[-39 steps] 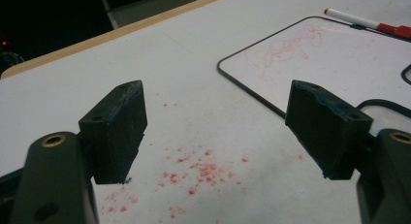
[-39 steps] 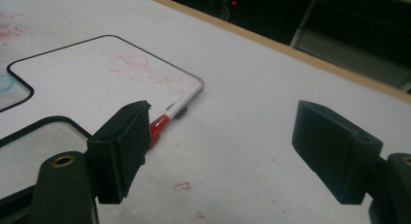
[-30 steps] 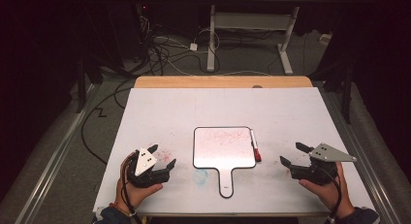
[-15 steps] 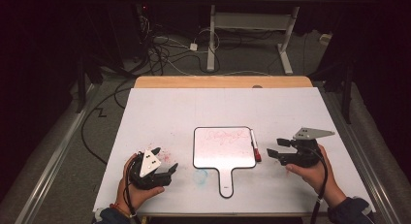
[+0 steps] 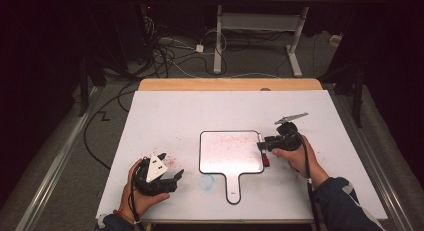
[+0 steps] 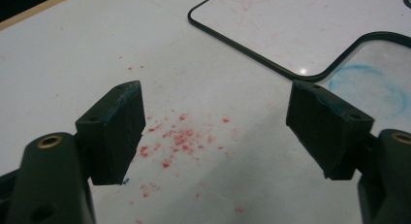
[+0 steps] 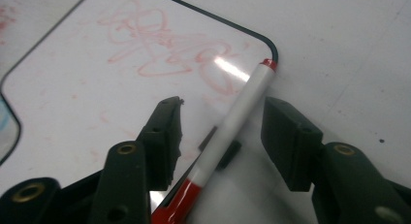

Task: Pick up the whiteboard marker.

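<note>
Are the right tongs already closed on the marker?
No, in the right gripper view the right tongs stand open, with the marker lying between the jaws and a gap on each side.

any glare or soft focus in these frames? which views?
High view: surroundings very dark, table evenly lit, slightly soft. Left gripper view: small glare dot on the whiteboard's rim, the left hand-held gripper blurred up close. Right gripper view: bright glare streak on the whiteboard beside the marker, the right hand-held gripper and the marker's red end out of focus.
</note>
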`<action>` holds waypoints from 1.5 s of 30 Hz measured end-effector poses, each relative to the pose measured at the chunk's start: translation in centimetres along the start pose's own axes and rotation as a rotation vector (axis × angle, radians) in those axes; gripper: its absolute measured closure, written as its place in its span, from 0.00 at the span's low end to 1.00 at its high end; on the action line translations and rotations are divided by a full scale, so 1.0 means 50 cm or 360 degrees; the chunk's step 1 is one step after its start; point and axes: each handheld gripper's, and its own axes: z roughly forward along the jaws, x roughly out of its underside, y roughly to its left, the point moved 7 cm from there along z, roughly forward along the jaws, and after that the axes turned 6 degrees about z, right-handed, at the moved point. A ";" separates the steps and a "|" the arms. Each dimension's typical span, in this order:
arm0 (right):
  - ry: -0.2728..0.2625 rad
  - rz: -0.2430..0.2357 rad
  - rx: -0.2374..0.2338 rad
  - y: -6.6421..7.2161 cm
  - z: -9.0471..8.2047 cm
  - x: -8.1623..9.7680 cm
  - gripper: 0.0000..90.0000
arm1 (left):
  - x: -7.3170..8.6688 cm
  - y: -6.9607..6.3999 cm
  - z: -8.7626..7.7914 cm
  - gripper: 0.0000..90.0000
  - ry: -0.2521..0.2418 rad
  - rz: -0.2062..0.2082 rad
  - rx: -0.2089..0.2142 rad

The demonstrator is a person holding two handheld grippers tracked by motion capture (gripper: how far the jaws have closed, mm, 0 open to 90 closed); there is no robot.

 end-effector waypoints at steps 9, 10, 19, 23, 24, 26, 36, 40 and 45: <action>0.0026 0.0039 -0.0029 -0.003 0.017 0.001 0.84 | -0.001 -0.003 0.000 0.23 0.0007 0.0001 0.0006; 0.0020 0.0042 -0.0027 -0.002 0.016 0.001 0.86 | -0.001 -0.003 0.000 0.23 0.0006 -0.0001 0.0008; -0.0003 -0.0037 0.0010 0.007 0.009 -0.002 0.90 | -0.004 -0.010 0.007 0.23 0.0021 0.0002 0.0053; -0.0129 -0.0080 -0.0043 0.032 -0.016 -0.020 0.90 | -0.027 -0.018 0.018 0.23 -0.0028 -0.0081 0.0140; -0.0155 -0.0091 -0.0057 0.041 -0.021 -0.024 0.90 | -0.036 -0.021 0.021 0.23 -0.0050 -0.0096 0.0163; -0.0233 -0.0105 -0.0108 0.065 -0.032 -0.034 0.90 | -0.086 -0.038 0.035 0.24 -0.0153 -0.0162 0.0271; -0.0505 -0.0216 -0.0288 0.194 -0.053 -0.044 0.90 | -0.231 -0.124 0.107 0.29 -0.0310 -0.0244 0.0563; -0.0583 -0.0236 -0.0315 0.216 -0.062 -0.041 0.90 | -0.267 -0.155 0.138 0.33 -0.0342 -0.0270 0.0641; -0.0659 -0.0235 -0.0315 0.224 -0.073 -0.039 0.90 | -0.287 -0.166 0.153 0.44 -0.0385 -0.0311 0.0680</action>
